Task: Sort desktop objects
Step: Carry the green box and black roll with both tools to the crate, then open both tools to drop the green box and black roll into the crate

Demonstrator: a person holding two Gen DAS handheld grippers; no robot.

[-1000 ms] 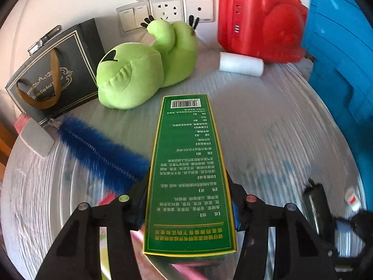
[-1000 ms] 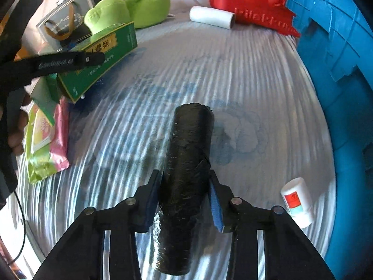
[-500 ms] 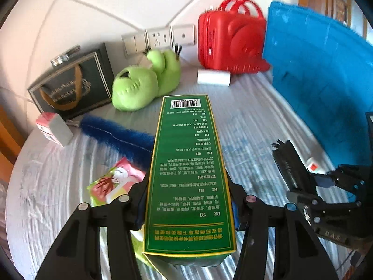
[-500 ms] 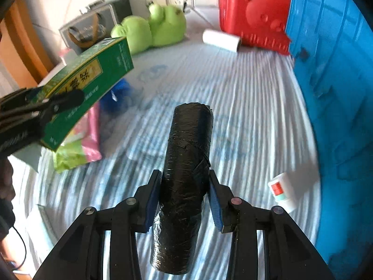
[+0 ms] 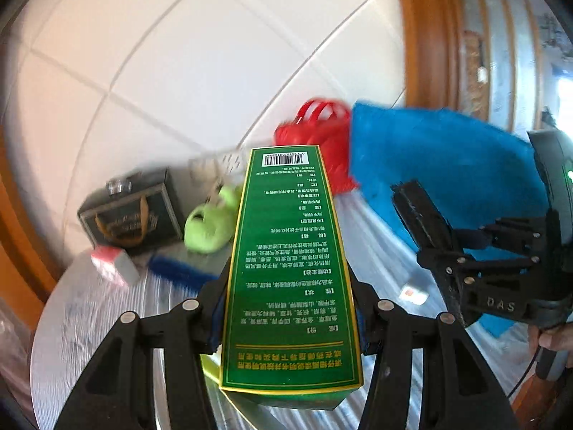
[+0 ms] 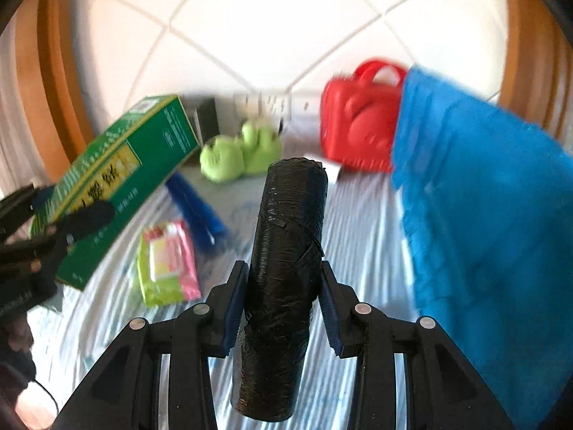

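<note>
Left wrist view, left to right. A dark gift bag (image 5: 130, 215) with a tan handle stands against the tiled wall (image 5: 179, 71); its lettering is too blurred to read. Before it lies a small red-and-grey block (image 5: 114, 267) on the table (image 5: 89, 322), with a blue brush (image 5: 179, 272) beside it. A green plush (image 5: 209, 225) sits further back.

The left gripper (image 5: 288, 317) is clenched on a green box (image 5: 290, 268), both pads pressed to its long sides, the box held clear above the table. The box face carries a barcode at its far end and rows of Chinese print, white above and yellow at the near end, seen upside down; the characters are too small to read. Behind it stand a red case (image 5: 322, 136) and a blue basket (image 5: 447, 165). At far right the right gripper body bears the letters "DAS".

Right wrist view, left to right. The green box shows a yellow panel with large dark characters, blurred. Below lies a green-and-pink packet (image 6: 166, 263), label unreadable. The right gripper (image 6: 283, 301) is clamped on a black roll (image 6: 283, 272), unlabelled, held above the table and pointing away from the camera. The red case shows a moulded relief on its front.
</note>
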